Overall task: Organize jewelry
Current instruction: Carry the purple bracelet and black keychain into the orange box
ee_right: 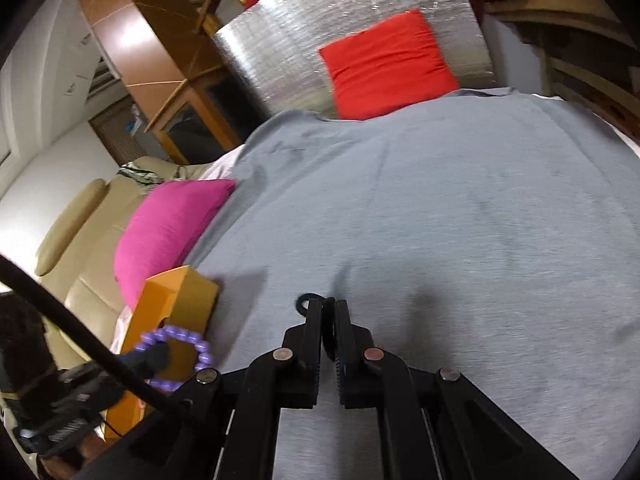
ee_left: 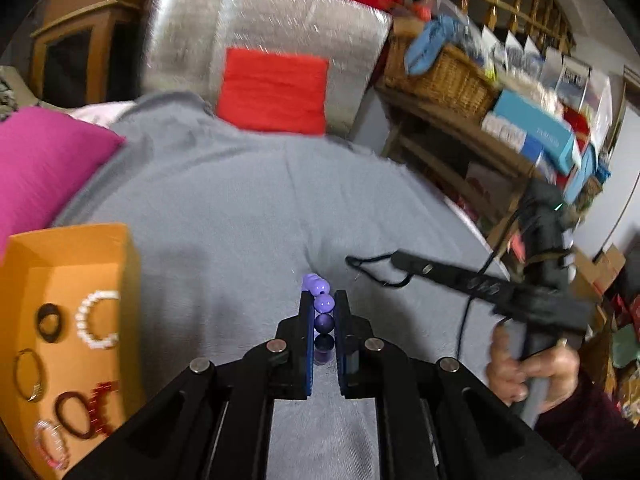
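My left gripper (ee_left: 323,300) is shut on a purple bead bracelet (ee_left: 322,304), held above the grey blanket (ee_left: 240,208). The bracelet also shows in the right wrist view (ee_right: 176,356), beside the orange box (ee_right: 180,304). The orange box (ee_left: 72,248) lies at the left and holds several bracelets and hair ties, among them a white bead bracelet (ee_left: 98,320). My right gripper (ee_right: 328,308) is shut on a black hair tie (ee_right: 326,328), also over the blanket. The right gripper shows in the left wrist view (ee_left: 396,258) with the black tie (ee_left: 374,270) hanging from it.
A pink cushion (ee_left: 44,164) lies behind the box and a red cushion (ee_left: 274,90) leans on a silver panel (ee_left: 256,28) at the far end. Wooden shelves with a wicker basket (ee_left: 448,76) and boxes stand at the right. A beige sofa (ee_right: 80,220) is beyond the box.
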Demonstrator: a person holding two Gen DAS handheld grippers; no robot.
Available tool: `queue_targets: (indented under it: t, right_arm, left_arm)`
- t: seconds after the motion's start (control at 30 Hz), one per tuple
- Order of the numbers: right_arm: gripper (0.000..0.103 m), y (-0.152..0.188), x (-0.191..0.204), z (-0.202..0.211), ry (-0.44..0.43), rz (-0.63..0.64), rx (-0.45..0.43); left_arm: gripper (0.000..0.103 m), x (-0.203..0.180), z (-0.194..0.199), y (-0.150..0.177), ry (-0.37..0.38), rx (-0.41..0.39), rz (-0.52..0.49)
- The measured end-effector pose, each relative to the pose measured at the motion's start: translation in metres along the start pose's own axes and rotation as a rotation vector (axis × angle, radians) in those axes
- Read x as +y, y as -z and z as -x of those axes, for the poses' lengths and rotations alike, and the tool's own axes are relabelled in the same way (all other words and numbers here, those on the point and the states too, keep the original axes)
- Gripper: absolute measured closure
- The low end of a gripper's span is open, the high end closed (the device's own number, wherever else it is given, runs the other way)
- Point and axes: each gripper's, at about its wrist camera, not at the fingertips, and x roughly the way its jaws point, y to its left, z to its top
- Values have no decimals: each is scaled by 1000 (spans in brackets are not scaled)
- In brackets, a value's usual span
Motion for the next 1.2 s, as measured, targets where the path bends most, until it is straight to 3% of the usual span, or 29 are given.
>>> queue_targets:
  t: [0.13, 0.27, 0.4, 0.53, 0.7, 0.9, 1.2]
  right_arm:
    - [96, 4, 34, 8, -77, 10, -39]
    - [96, 18, 83, 16, -153, 74, -46]
    - [96, 41, 137, 24, -242, 152, -15]
    - [96, 71, 193, 25, -309, 247, 62]
    - [96, 101, 246, 2, -286, 372, 191]
    - [96, 144, 279, -50, -174, 478, 403]
    - [96, 167, 299, -88, -96, 571, 512]
  left_arm:
    - [94, 17, 55, 3, -38, -78, 41]
    - [94, 41, 114, 19, -146, -102, 32]
    - [94, 65, 163, 43, -265, -108, 47]
    - [94, 90, 191, 78, -331, -75, 108]
    - [94, 115, 189, 112, -351, -25, 183]
    - [94, 141, 162, 141, -347, 65, 263]
    - [94, 170, 130, 163, -346, 160, 347]
